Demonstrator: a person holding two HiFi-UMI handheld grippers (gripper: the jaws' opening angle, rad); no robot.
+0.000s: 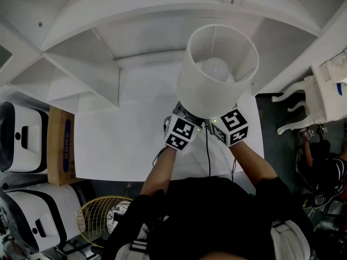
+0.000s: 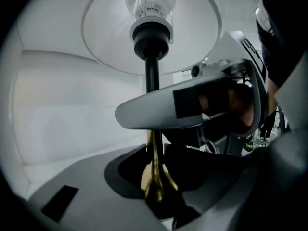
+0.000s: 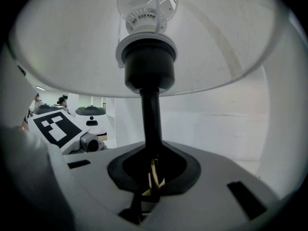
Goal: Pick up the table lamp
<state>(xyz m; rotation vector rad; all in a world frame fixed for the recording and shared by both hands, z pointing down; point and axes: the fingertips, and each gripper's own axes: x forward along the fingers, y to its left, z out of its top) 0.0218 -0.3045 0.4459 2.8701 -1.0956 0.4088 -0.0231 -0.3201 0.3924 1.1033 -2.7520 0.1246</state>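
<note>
The table lamp has a white drum shade point(image 1: 217, 72) with a bulb inside and hangs above the white table point(image 1: 119, 140). Both grippers meet under the shade, where only their marker cubes show: the left gripper point(image 1: 180, 132) and the right gripper point(image 1: 232, 127). In the left gripper view the left gripper point(image 2: 155, 150) is shut on the brass lower stem point(image 2: 154, 177), below the black upper stem point(image 2: 152, 78). The right gripper point(image 3: 151, 170) is shut on the same stem point(image 3: 151, 124) from the other side. The lamp's base is hidden.
A black cord point(image 1: 207, 156) hangs from the lamp toward the person. White shelving rises behind the table. Left of the table stand a cardboard box point(image 1: 59, 145) and white machines point(image 1: 19, 137). A wire basket point(image 1: 103, 215) sits at lower left, and white carved furniture point(image 1: 320, 96) stands at the right.
</note>
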